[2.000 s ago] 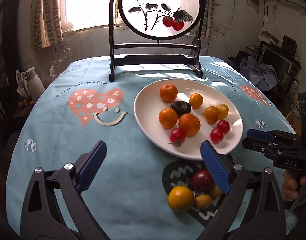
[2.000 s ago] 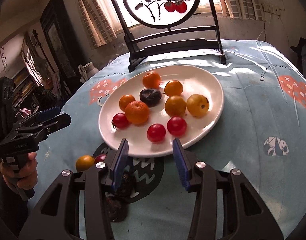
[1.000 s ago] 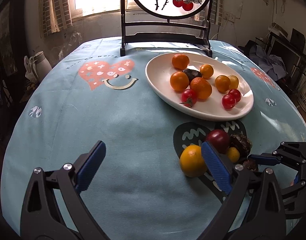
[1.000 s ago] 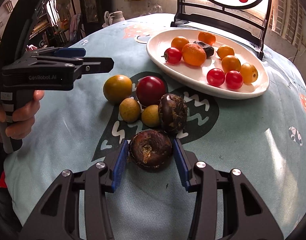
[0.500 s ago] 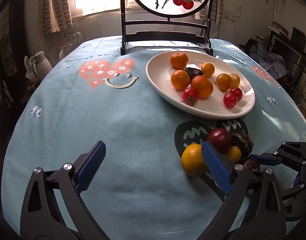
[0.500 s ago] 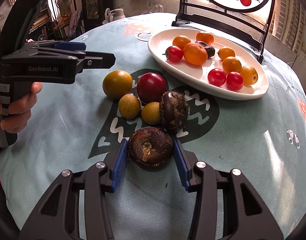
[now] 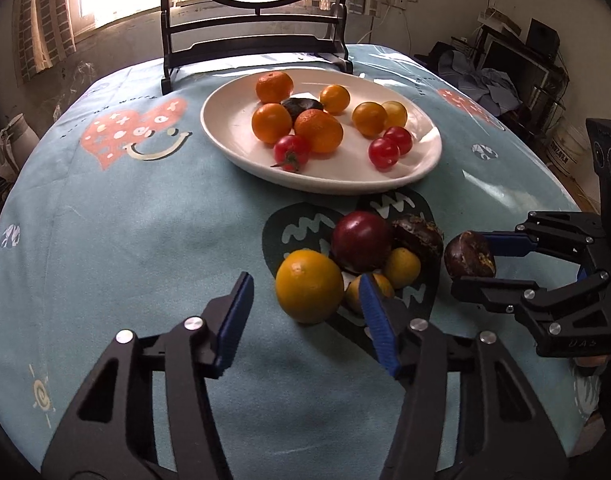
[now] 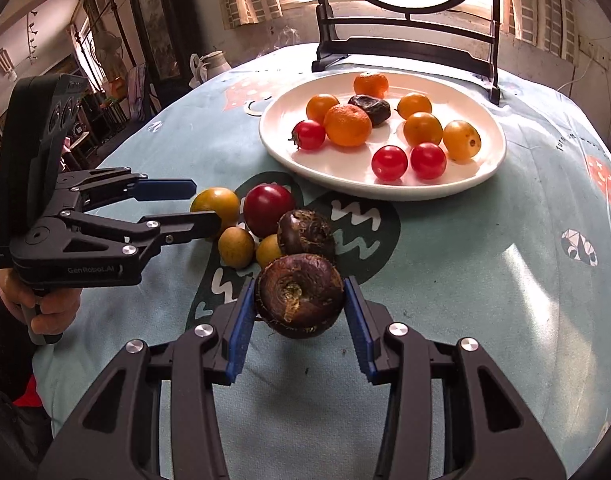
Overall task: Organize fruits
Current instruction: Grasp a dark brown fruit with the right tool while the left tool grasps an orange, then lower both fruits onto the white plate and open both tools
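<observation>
Holding the dark brown fruit (image 8: 299, 296) above the cloth, your right tongs (image 8: 297, 312) grip it. Your left tongs (image 7: 305, 316), just narrowed, are empty. The plate (image 8: 481, 176) holds eleven fruits; five remain beside it.

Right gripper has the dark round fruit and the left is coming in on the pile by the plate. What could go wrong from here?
1. The left gripper has just been closing, with only its right pad beside the yellow-orange fruit; nothing is gripped, so it may nudge the touching pile rolling.
2. The right gripper pinches the dark round fruit by its curved sides; it might slip.
3. The white plate is crowded, so a drop could knock the cherry tomatoes.
</observation>
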### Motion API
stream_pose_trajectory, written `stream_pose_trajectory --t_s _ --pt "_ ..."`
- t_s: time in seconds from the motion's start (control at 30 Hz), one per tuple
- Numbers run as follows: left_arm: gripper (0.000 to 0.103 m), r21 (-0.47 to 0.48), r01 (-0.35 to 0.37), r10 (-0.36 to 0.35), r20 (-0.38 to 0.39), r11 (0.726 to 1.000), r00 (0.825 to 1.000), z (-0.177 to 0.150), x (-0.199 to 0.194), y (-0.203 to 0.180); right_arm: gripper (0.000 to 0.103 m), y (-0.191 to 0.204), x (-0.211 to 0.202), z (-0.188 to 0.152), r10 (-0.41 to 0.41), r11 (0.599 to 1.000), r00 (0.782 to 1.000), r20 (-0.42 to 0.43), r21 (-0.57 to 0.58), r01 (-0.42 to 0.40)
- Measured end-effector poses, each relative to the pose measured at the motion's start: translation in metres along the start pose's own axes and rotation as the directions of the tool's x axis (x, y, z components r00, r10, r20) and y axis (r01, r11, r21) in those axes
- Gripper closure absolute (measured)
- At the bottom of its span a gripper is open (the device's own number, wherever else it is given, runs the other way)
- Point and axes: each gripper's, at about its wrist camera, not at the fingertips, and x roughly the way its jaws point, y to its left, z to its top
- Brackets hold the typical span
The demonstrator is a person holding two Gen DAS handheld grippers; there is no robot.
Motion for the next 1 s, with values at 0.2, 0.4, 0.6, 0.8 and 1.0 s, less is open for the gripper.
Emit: stream_pose_trajectory --t_s 0.2,0.4,0.6,0.8,1.0 --pt "0.061 -0.066 0.05 -0.051 -0.021 0.997 0.998 0.002 0.011 0.009 0.059 0.003 0.0 0.0 -0.006 1.0 1.0 0.0 -0.016 0.006" --pt "0.065 -0.062 0.056 -0.057 -0.014 0.997 0.998 0.001 0.01 0.006 0.059 0.003 -0.005 0.0 -0.008 1.0 1.0 0.016 -0.02 0.008" --pt "0.065 -0.048 0.035 -0.033 0.039 0.998 0.999 0.003 -0.001 0.003 0.059 0.004 -0.014 0.002 0.0 1.0 0.999 0.052 -0.025 0.001" --pt "0.065 -0.002 -0.01 0.01 0.128 1.0 0.992 0.027 -0.021 -0.007 0.059 -0.01 -0.029 0.021 -0.027 1.0 0.981 0.193 0.021 0.023" --pt "0.065 0.023 -0.077 0.071 0.2 0.997 0.977 0.089 -0.009 -0.014 0.059 -0.05 -0.015 0.064 -0.152 0.983 0.94 0.307 0.149 0.11"
